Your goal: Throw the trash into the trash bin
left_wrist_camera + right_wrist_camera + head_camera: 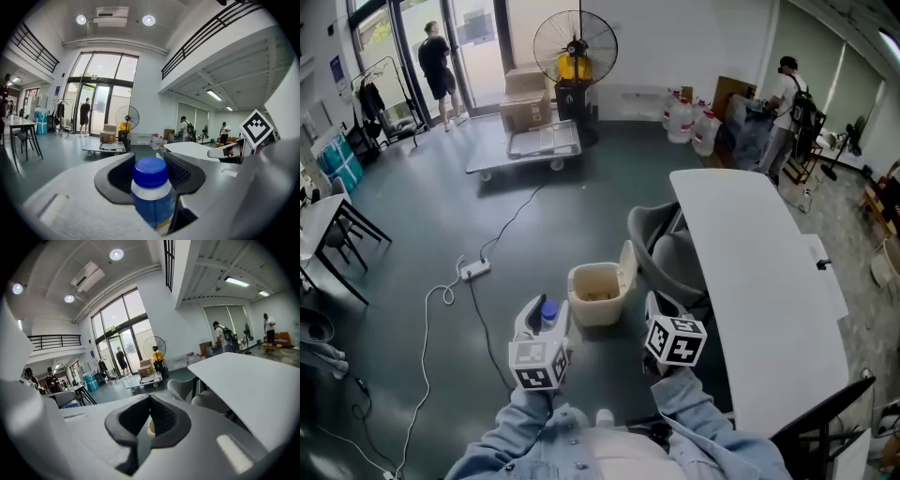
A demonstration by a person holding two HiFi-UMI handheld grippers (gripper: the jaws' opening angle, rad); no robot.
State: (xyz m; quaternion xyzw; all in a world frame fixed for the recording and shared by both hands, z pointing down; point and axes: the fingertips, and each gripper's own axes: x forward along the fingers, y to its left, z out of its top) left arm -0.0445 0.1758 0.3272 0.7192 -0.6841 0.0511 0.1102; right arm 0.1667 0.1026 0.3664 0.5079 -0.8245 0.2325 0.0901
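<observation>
A small bottle with a blue cap (pixel 548 309) (pixel 151 197) stands upright between the jaws of my left gripper (pixel 540 319) (pixel 149 165), which is shut on it. Just ahead on the dark floor is the cream trash bin (pixel 596 307), its lid flap tipped up at the right; the bottle is short of its left rim. My right gripper (pixel 658 307) (pixel 150 401) hangs to the right of the bin, beside the table. Its jaw tips meet and nothing shows between them. A cream sliver shows through the slit below the tips.
A long white table (pixel 759 281) runs along the right, with grey chairs (pixel 661 246) tucked at its left edge behind the bin. A power strip with a cable (pixel 474 270) lies on the floor to the left. Farther off are a flat cart (pixel 530 148), a fan (pixel 575 47) and people.
</observation>
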